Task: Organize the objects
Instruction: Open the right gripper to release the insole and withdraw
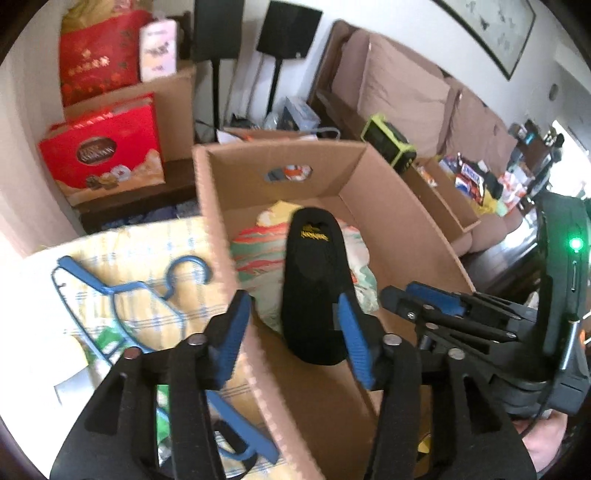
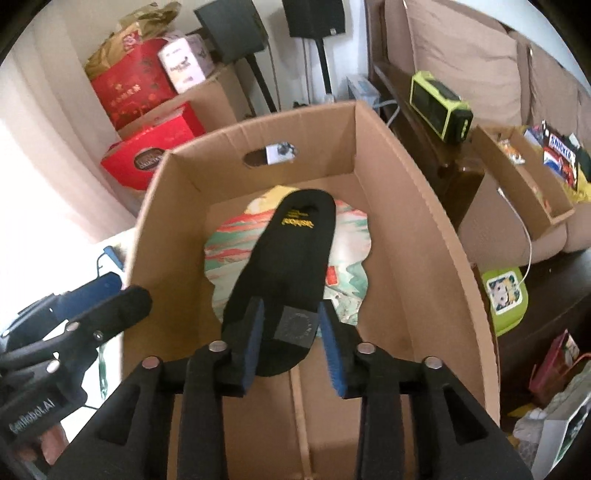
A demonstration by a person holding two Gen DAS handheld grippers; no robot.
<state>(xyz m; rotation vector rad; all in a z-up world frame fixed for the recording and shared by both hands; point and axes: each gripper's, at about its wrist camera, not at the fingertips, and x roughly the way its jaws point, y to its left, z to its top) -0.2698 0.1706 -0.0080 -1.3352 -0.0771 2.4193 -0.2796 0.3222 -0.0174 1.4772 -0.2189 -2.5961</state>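
Black insole (image 2: 280, 266) lay in cardboard box (image 2: 424, 206) atop patterned fan (image 2: 347, 236). R gripper (image 2: 293, 345) fingers spread beside heel; L gripper (image 1: 291, 328) fingers spread. Sofa (image 1: 406, 88), speakers (image 1: 288, 29) behind.

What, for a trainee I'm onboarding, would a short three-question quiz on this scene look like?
1. True or false: the black insole lies inside the cardboard box.
2. What lies directly under the insole? A) a colourful scalloped disc B) a folded towel C) a book
3. Fill in: the blue hanger lies ____ the box (inside/outside).

Key: 1 true; 2 A; 3 outside.
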